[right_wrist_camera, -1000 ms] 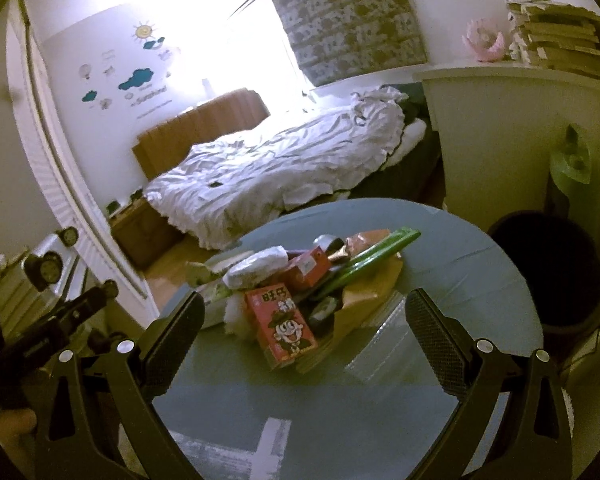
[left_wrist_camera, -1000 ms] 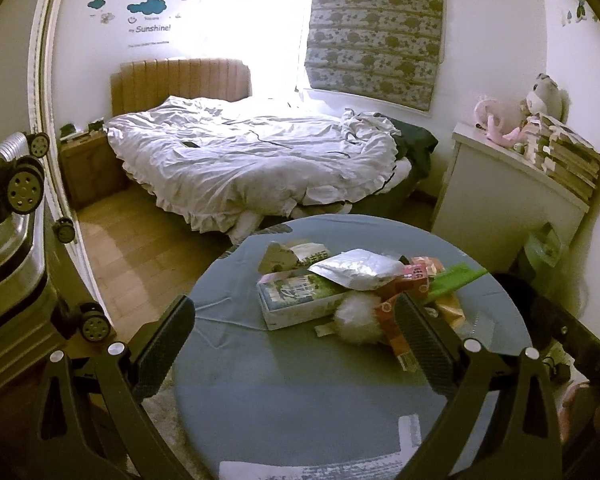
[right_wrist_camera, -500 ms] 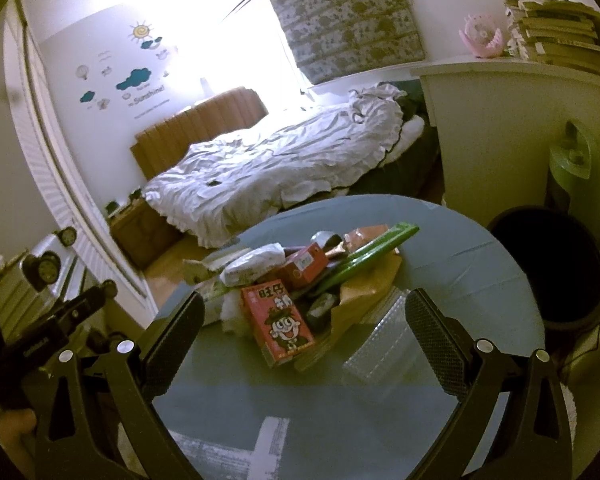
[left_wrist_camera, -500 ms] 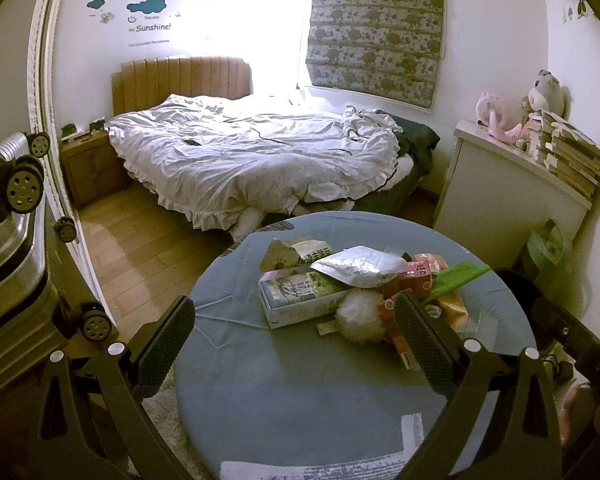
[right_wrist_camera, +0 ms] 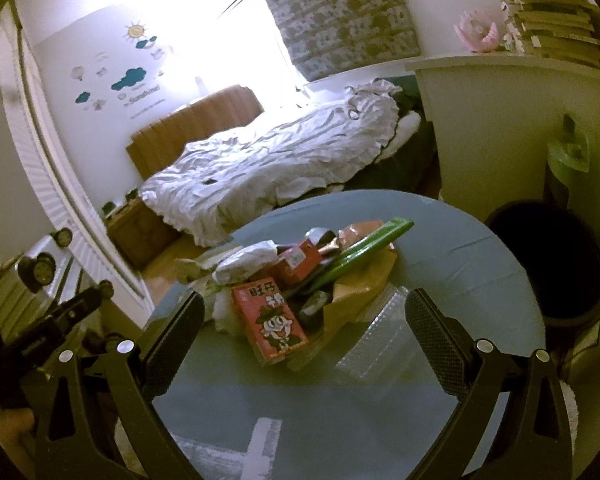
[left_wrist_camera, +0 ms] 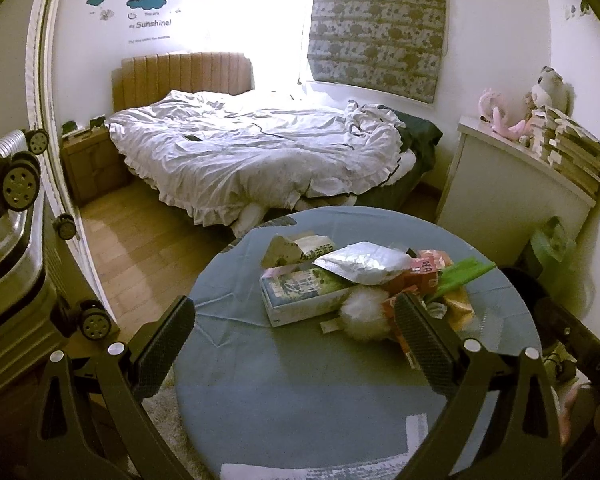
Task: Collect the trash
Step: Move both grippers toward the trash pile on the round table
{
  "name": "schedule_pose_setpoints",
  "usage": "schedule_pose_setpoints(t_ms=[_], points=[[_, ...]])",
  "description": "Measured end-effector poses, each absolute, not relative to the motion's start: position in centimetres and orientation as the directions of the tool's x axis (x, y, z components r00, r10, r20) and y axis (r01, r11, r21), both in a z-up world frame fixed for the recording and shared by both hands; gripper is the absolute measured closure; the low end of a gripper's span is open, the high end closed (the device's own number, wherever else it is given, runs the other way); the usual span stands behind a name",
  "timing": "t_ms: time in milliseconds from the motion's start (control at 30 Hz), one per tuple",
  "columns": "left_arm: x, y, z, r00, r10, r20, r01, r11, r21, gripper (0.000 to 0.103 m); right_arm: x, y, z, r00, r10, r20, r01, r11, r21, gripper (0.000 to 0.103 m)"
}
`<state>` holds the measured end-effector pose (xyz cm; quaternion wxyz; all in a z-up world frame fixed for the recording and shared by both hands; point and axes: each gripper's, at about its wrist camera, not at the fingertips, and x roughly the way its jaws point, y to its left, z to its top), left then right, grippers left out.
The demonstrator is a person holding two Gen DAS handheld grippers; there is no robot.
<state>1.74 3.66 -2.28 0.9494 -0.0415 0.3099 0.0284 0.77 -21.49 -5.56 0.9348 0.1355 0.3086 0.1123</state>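
Note:
A heap of trash lies on a round blue table (left_wrist_camera: pixel 284 392) (right_wrist_camera: pixel 452 276). It holds a white-green carton (left_wrist_camera: pixel 300 294), a silver foil bag (left_wrist_camera: pixel 360 266) (right_wrist_camera: pixel 246 264), a white fluffy ball (left_wrist_camera: pixel 364 312), a red drink box (right_wrist_camera: pixel 270 320), a smaller red box (right_wrist_camera: pixel 298 260), a green wrapper (right_wrist_camera: pixel 364 250) (left_wrist_camera: pixel 464 274), a brown paper bag (right_wrist_camera: pixel 360 292) and a clear plastic tray (right_wrist_camera: pixel 384 340). My left gripper (left_wrist_camera: pixel 296 344) is open and empty, short of the carton. My right gripper (right_wrist_camera: pixel 304 332) is open and empty, its jaws either side of the red drink box.
A black bin (right_wrist_camera: pixel 548 256) stands right of the table, beside a white cabinet (right_wrist_camera: pixel 500 120) stacked with books. A silver suitcase (left_wrist_camera: pixel 8 232) stands at the left. An unmade bed (left_wrist_camera: pixel 260 148) lies behind the table. White paper strips (right_wrist_camera: pixel 260 440) lie at the table's near edge.
Both grippers have pulled back and risen slightly, so the heap sits a little lower in both views. The right view has tilted. Jaws stay open.

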Motion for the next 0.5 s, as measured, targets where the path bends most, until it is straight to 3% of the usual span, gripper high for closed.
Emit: schedule_pose_setpoints(t_ms=[500], points=[[4.7,7.8,-4.2,0.775,0.029,-0.632,-0.135,0.984,-0.12,0.005,3.2,-22.4,-7.4,0.754,0.319,-0.574,-0.115,0.925,0.363,0.004]])
